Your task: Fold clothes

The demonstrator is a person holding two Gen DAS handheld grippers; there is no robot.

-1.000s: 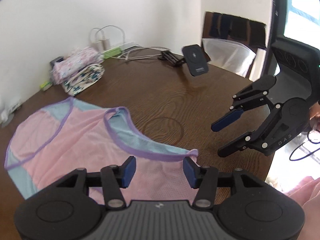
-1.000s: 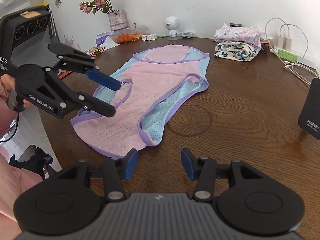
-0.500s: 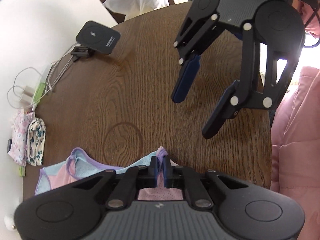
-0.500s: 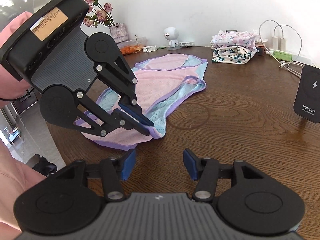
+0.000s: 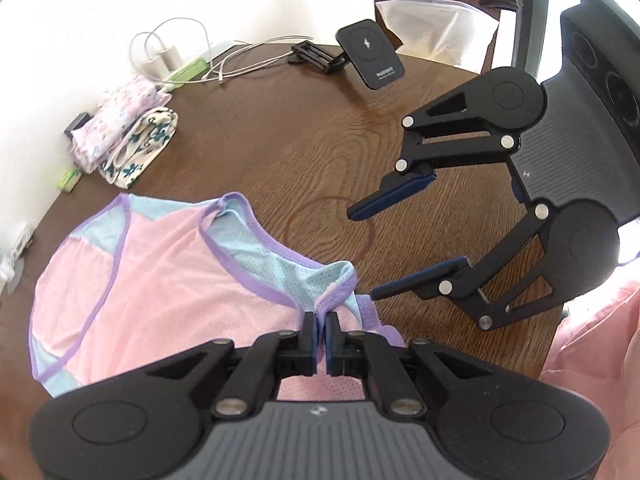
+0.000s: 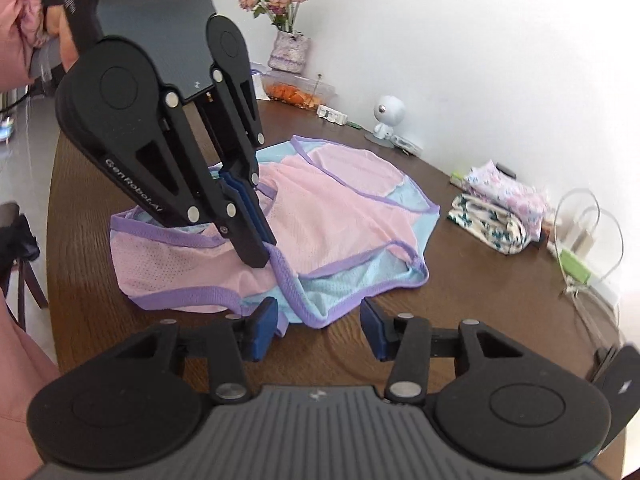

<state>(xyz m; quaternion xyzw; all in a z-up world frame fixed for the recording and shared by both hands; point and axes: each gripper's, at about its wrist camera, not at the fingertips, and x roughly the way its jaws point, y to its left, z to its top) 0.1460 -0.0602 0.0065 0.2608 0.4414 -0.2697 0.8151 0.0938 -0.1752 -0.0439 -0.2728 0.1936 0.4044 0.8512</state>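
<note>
- The left tongs [image 5: 321, 326] are clamped tight on the purple-trimmed edge of the top [image 5: 160, 280], which is pulled up into a small peak there.
- The right tongs [image 6: 318, 326] are half open and closing; only the top's near corner is seen between the pads, unpressed.
- The top, pink mesh with blue panels, is spread flat on the bench [image 5: 280, 152].
- Folded clothes [image 6: 500, 212] are stacked farther back.

Left wrist view: looking steeply down along own fingers, close over the pink garment [image 5: 160, 288] on the wooden table [image 5: 280, 152], facing the far wall. Right wrist view: shallower tilt, low over the table's near edge. Shared: garment, folded clothes stack [image 6: 500, 208], each other's gripper.
</note>
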